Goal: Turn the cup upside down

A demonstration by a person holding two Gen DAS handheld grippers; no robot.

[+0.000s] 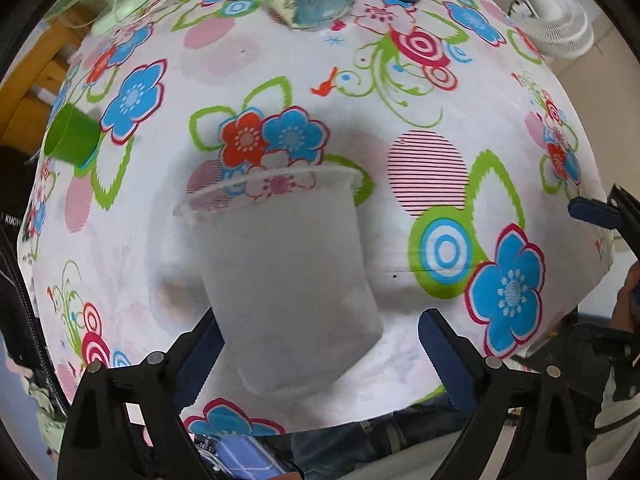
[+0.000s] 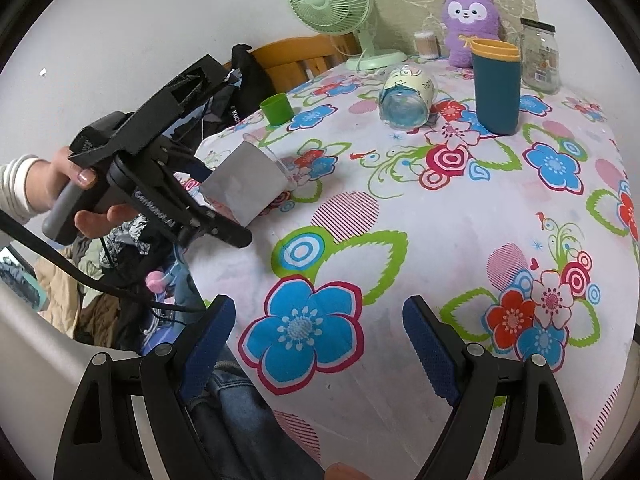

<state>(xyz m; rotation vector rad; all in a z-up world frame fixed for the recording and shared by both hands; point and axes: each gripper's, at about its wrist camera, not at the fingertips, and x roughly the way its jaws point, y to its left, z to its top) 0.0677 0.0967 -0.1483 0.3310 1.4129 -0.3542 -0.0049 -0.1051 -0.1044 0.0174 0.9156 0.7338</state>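
Observation:
A frosted translucent plastic cup sits between the fingers of my left gripper, tilted with its rim pointing away from me and its base toward the camera. The blue pads stand wide apart and do not press its sides, so the gripper is open. In the right wrist view the same cup tips on its rim on the flowered tablecloth, in front of the left gripper. My right gripper is open and empty over the table's near edge.
A small green cup stands at the left edge. A glass jar lies on its side, a tall teal tumbler beside it. A green fan, purple plush and clear jar stand at the back.

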